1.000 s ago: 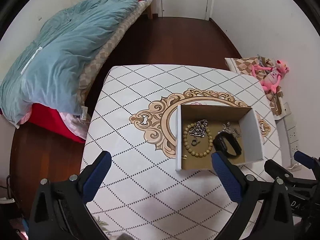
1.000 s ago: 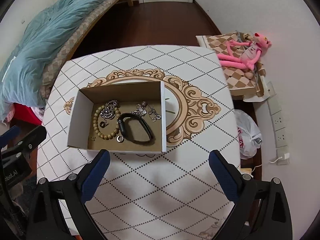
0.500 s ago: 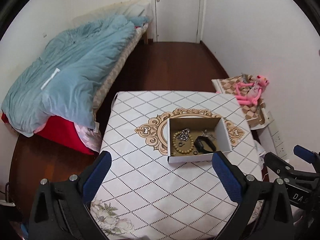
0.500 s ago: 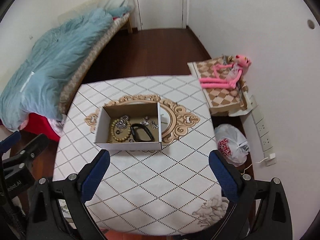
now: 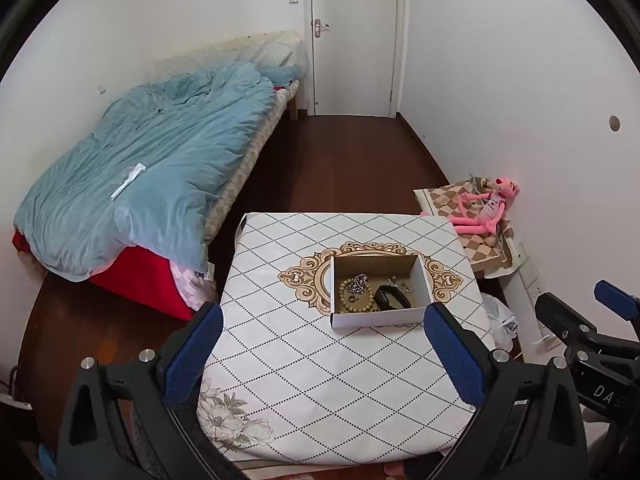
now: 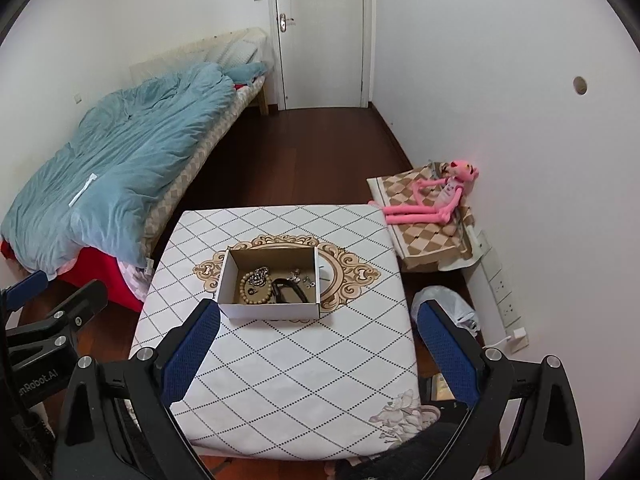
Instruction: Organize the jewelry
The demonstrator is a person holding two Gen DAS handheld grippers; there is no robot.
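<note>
An open cardboard box (image 5: pixel 380 318) (image 6: pixel 272 311) stands on the patterned table (image 5: pixel 320 380) (image 6: pixel 296 380). Inside lie a wooden bead bracelet (image 5: pixel 347 300) (image 6: pixel 249 292), a silver chain (image 5: pixel 357 283) (image 6: pixel 259 276), a black wristband (image 5: pixel 392 299) (image 6: pixel 290 290) and small silver pieces (image 5: pixel 398 283) (image 6: pixel 300 276). My left gripper (image 5: pixel 324 354) is open and empty, high above the table's near side. My right gripper (image 6: pixel 318 350) is open and empty, also well back from the box.
A bed with a blue duvet (image 5: pixel 152 168) runs along the left. A pink plush toy (image 5: pixel 484 208) lies on a checked cushion at the right wall. A white plastic bag (image 6: pixel 444 312) and wall sockets (image 6: pixel 504 296) are right of the table. A door (image 5: pixel 354 36) is at the back.
Both grippers have pulled up and back from the box, so the whole table and room now show. The jewelry in the box has not moved.
</note>
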